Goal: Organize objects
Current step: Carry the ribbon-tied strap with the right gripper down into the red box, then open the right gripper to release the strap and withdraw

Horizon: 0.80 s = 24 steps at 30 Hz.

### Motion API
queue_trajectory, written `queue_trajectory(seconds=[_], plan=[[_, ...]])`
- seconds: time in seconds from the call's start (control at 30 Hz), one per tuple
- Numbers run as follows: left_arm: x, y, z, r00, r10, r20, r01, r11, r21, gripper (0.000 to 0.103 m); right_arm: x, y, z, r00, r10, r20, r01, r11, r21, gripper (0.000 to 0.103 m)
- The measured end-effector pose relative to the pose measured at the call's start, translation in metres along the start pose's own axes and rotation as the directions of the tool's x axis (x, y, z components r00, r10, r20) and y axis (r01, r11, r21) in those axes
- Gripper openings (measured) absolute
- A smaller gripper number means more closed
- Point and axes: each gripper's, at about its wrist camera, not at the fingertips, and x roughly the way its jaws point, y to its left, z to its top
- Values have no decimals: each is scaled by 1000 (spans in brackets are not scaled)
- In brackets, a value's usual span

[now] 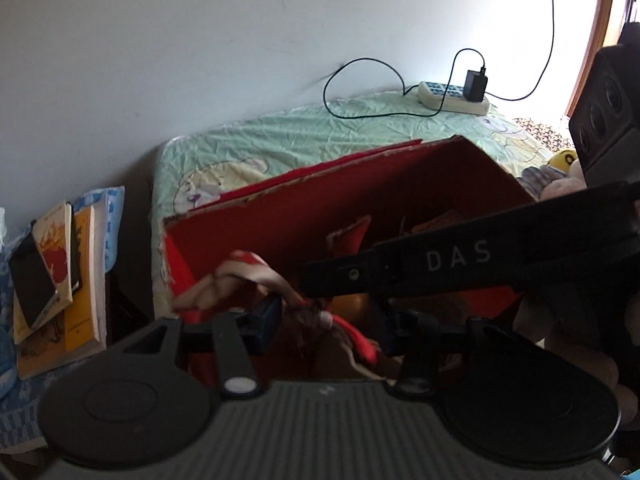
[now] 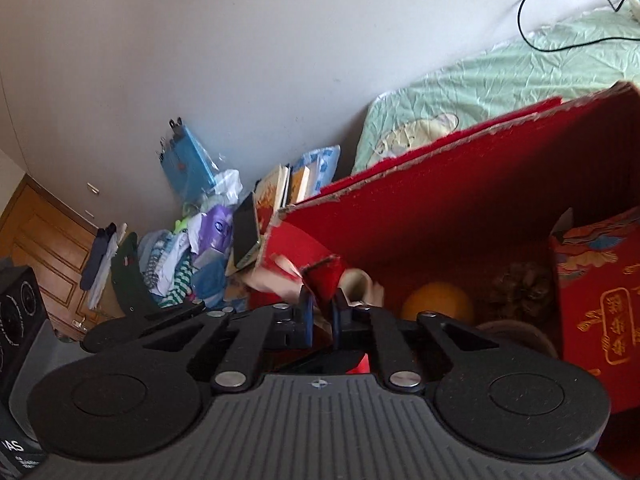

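A: Where does the red-and-cream cloth (image 1: pixel 256 280) sit against the tongs?
B: The left gripper (image 1: pixel 324 320) has its fingers spread wide; the cloth drapes across the gap and touches the left fingertip (image 1: pixel 268 316). Whether it is actually pinched cannot be told. The right gripper (image 2: pixel 322 312) is clenched on a red corner of the same cloth (image 2: pixel 324 276), fingers nearly together.
A: And where is the cloth overall?
B: Hanging just over the near-left corner of the red box (image 1: pixel 360 184), partly inside it.
A: Edges, room?
B: The box's torn cardboard rim runs close behind the cloth. Inside are an orange ball (image 2: pixel 436 304), a pine cone (image 2: pixel 520 284) and a red printed carton (image 2: pixel 600 300) on the right, leaving the left floor area freer. The right gripper's arm crosses the left view over the box. Box stands on a green bedsheet (image 1: pixel 280 136); books (image 1: pixel 56 272) are stacked left of the bed.
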Motion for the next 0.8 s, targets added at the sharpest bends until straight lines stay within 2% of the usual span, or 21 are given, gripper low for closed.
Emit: queue_trajectory(seconds=[0.1,0.27,0.37,0.43,0.5,0.67,0.8], plan=[[9,8,-3,999,28,-24,-28,999,-17,48,10,-8,0,1000,3,-19,-2,999,33,11],[12,21,-10,998,42,-44,-44,998,-48,52,9,-30,3,999,29,-16,-27,992,126,21],[10,18,-9,999,31,-43,-33,998,-47,60,6,-38,3,998,60,-2,-59,981,185,26],[13,14,-8,998,24,-53,-26,999,-38,71,6,-32,1,1000,15,3,-16,988,153,26],[16,9,-8,997,34,-62,-36,999,-28,75,8,-24,-2,1000,-21,5,21,995,101,26],[21,4,-6,995,56,-88,-59,998,-33,78,8,-26,-2,1000,-23,1,22,993,115,26],[16,8,-3,993,65,-102,-73,995,-74,78,3,-27,-3,997,-66,32,61,988,139,26]])
